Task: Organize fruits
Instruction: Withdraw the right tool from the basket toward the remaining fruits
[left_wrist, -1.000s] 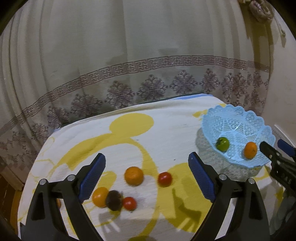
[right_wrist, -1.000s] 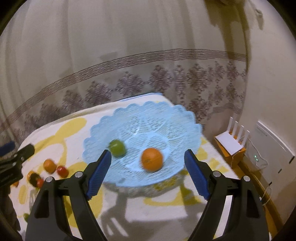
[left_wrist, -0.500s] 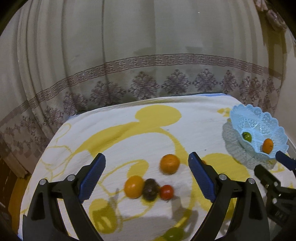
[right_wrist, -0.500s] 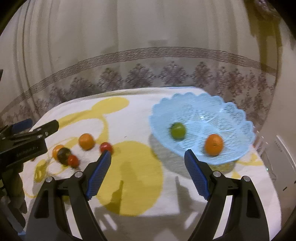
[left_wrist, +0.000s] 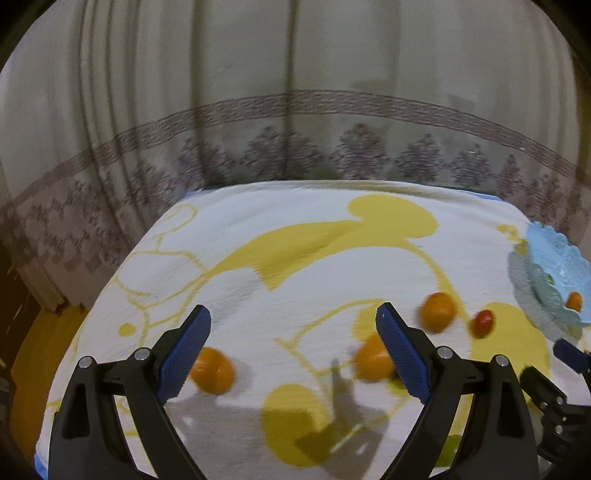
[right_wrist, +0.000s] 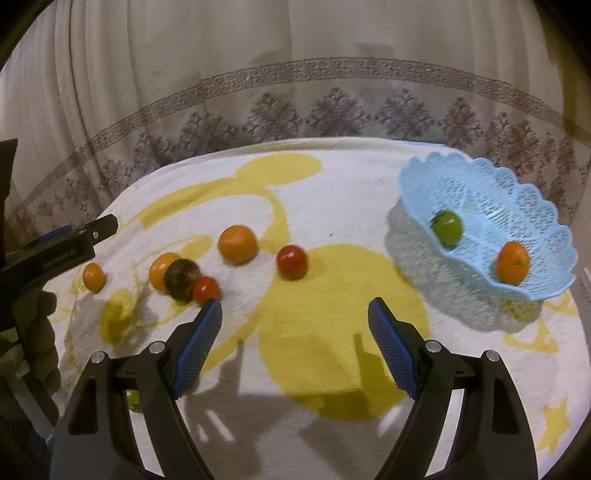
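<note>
On your desk, the basket sits at the right with two fruits in it, a loose cluster of fruits lies to your left, one fruit between them, curtain behind.

The cloth over the bench is a matt, towel-like weave, white with yellow print. The basket is glossy pale-blue plastic, pierced like lace. Each claw, left and right, has matt black plastic arms, small shiny metal rivets and ribbed blue pads that look rubbery. The tomatoes and the green fruit have a smooth, shiny skin; the oranges look duller. The curtain behind is thin matt fabric with a woven border.
</note>
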